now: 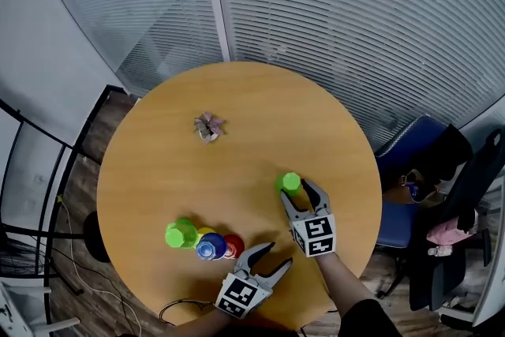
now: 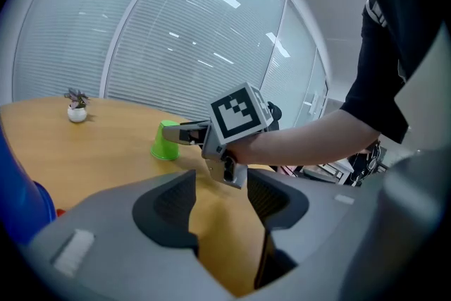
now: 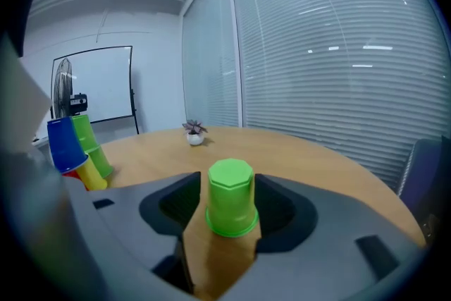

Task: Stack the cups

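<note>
- table: wood-look top, smooth, faint satin sheen;
- green cup: smooth plastic, slightly glossy;
- other cups: same smooth coloured plastic;
- right gripper: matt grey plastic, darker and ribbed inside the jaws;
- blinds: fine matt slats

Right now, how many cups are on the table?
5 visible: a lone green cup upside down between the fingers of the right gripper; a second green cup, yellow cup, blue cup and red cup clustered by the left gripper. Others may be nested there.
</note>
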Tool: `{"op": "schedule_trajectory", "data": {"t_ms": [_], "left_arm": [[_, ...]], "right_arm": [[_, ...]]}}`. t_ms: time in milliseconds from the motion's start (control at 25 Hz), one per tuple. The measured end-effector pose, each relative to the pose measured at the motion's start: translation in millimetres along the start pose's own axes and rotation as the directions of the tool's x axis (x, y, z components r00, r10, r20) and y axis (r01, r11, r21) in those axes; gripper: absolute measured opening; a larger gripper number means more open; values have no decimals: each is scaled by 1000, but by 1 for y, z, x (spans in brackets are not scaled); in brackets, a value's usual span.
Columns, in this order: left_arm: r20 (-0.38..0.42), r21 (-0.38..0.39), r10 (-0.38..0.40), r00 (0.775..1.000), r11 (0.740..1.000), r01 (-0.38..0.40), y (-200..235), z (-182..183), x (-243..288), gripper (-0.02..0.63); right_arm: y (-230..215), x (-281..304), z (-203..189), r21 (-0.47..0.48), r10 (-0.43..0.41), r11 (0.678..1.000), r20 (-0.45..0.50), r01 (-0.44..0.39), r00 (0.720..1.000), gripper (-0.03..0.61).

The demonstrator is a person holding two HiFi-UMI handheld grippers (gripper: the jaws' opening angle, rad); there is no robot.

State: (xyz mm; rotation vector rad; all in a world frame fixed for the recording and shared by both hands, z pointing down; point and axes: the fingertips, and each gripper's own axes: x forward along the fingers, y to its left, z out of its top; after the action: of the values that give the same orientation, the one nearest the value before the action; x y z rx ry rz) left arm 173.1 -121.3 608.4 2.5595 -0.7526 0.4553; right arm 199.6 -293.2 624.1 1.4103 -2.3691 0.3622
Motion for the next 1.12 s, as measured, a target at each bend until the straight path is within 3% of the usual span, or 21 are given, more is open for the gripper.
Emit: {"op": "schedule_trajectory", "data": {"t_ms": [480, 1120], "left_arm": [[10, -23, -4, 1000, 1000, 4, 5, -1, 0, 233], [162, 56, 3, 987, 998, -12, -19, 40, -63, 233]], "right_arm": [[-3, 10, -2, -18, -15, 1000, -24, 15, 1000, 216], [70, -56, 79, -71, 67, 996, 92, -60, 994, 216]]}}
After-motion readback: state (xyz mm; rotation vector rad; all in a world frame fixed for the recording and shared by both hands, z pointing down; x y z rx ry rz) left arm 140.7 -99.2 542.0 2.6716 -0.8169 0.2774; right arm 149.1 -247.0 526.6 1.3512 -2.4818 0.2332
